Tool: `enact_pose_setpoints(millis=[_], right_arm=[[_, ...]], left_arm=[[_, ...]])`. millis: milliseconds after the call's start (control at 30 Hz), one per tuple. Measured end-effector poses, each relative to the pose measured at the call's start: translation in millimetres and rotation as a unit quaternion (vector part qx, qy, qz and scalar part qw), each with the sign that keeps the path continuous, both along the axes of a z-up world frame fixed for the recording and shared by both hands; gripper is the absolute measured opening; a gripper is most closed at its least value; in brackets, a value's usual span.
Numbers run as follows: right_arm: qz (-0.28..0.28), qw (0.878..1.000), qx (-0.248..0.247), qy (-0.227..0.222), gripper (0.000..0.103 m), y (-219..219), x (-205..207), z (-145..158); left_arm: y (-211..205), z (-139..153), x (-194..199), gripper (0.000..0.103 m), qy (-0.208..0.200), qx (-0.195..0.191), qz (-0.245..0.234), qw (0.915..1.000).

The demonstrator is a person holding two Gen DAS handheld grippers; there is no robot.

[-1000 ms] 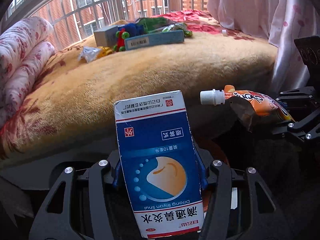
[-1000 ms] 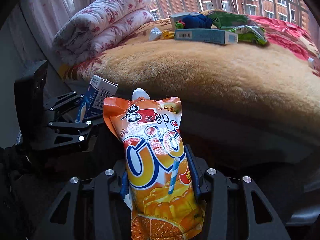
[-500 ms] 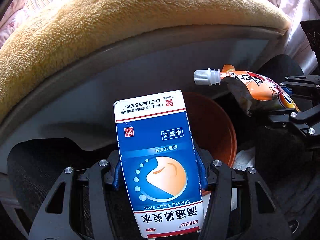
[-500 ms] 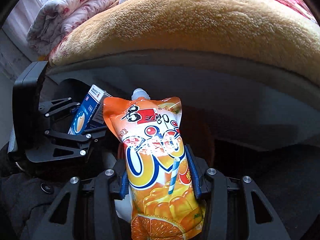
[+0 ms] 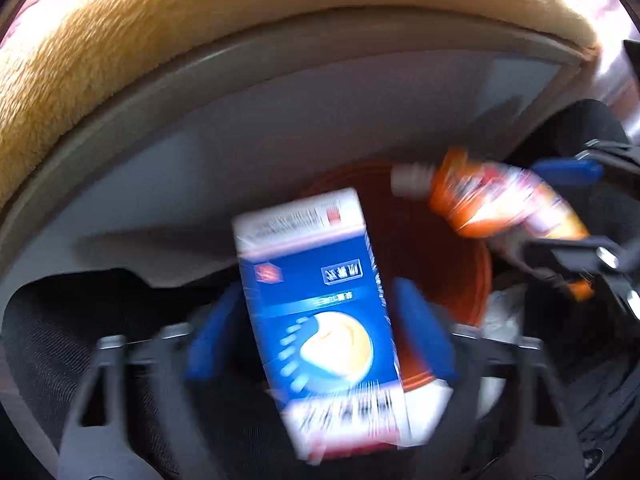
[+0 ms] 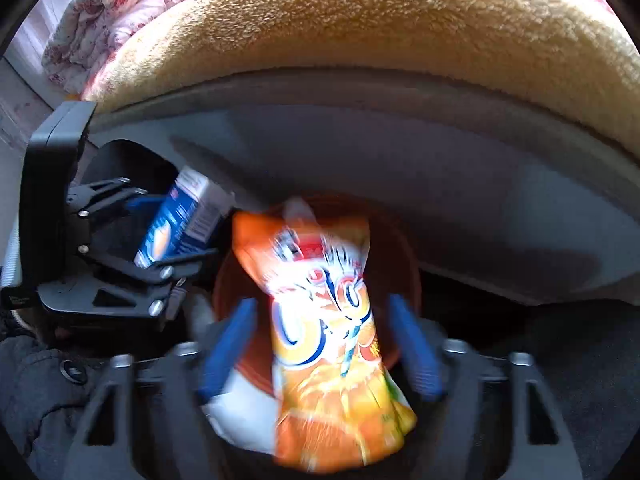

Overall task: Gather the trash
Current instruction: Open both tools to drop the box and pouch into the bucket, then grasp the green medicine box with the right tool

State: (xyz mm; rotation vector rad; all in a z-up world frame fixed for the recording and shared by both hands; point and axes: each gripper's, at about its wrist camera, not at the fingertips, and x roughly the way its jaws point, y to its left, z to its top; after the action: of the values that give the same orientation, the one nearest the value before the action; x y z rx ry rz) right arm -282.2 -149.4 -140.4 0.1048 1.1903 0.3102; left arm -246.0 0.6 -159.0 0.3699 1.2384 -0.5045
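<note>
In the left wrist view my left gripper (image 5: 320, 336) has its blue pads spread apart, and the blue-and-white medicine box (image 5: 320, 312) sits loose and blurred between them, above the red-brown bin (image 5: 448, 248). In the right wrist view my right gripper (image 6: 320, 344) is also spread open, and the orange juice pouch (image 6: 324, 332) is blurred between the pads, over the same bin (image 6: 400, 256). The box also shows in the right wrist view (image 6: 176, 228), and the pouch shows in the left wrist view (image 5: 500, 204).
The bed edge with a tan fleece blanket (image 6: 360, 28) and grey bed frame (image 6: 400, 152) rises just behind the bin. A folded floral quilt (image 6: 96, 28) lies at the left. White trash (image 5: 500, 316) lies beside the bin. Dark fabric (image 5: 60, 340) covers the floor.
Both grippers dropped from bed level to over the bin, then both opened. The box and the pouch are now loose and blurred, slipping out of the pads.
</note>
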Motion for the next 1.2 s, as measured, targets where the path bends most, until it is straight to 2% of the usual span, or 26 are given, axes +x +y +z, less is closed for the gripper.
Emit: enact_pose_setpoints(millis=[167, 367, 433, 567, 733, 867, 933, 1000, 1100, 1200], right_arm=[[-0.01, 1.0, 0.003, -0.008, 0.084, -8.3, 1.1, 5.1], [-0.026, 1.0, 0.004, -0.009, 0.083, -26.6, -7.0, 7.7], [-0.026, 1.0, 0.006, -0.011, 0.08, -30.4, -10.7, 11.5], [0.003, 0.999, 0.0, -0.048, 0.08, -30.8, -20.9, 37.7], [0.035, 0.993, 0.001, -0.11, 0.08, -36.5, -22.0, 84.0], [0.045, 0.987, 0.0, -0.155, 0.08, -44.2, 1.0, 117.7], [0.056, 0.983, -0.006, -0.176, 0.086, -45.8, 17.3, 136.6], [0.072, 0.979, -0.017, -0.192, 0.086, -47.9, 36.8, 150.8], [0.105, 0.975, -0.03, -0.195, 0.088, -47.2, 75.5, 169.8], [0.136, 0.972, -0.029, -0.19, 0.096, -46.0, 112.7, 182.0]], left_arm=[[11.9, 2.9, 2.4, 0.089, 0.009, -0.004, 0.012, 0.9999], [19.0, 12.0, -2.4, 0.089, -0.003, 0.001, 0.008, 1.0], [21.3, 19.2, -7.0, 0.089, -0.009, 0.001, 0.004, 0.9999], [14.9, 46.5, -4.2, 0.089, -0.036, -0.014, -0.012, 0.9992], [29.2, 101.2, -11.6, 0.089, -0.093, -0.042, -0.025, 0.9944], [29.1, 139.0, 3.6, 0.089, -0.141, -0.074, -0.011, 0.9873], [30.7, 155.3, 12.3, 0.089, -0.16, -0.086, -0.001, 0.9834], [29.9, 166.2, 23.7, 0.089, -0.179, -0.088, 0.013, 0.9798], [20.8, 176.0, 39.7, 0.089, -0.197, -0.094, 0.033, 0.9754], [18.3, 180.3, 58.8, 0.089, -0.202, -0.104, 0.045, 0.9729]])
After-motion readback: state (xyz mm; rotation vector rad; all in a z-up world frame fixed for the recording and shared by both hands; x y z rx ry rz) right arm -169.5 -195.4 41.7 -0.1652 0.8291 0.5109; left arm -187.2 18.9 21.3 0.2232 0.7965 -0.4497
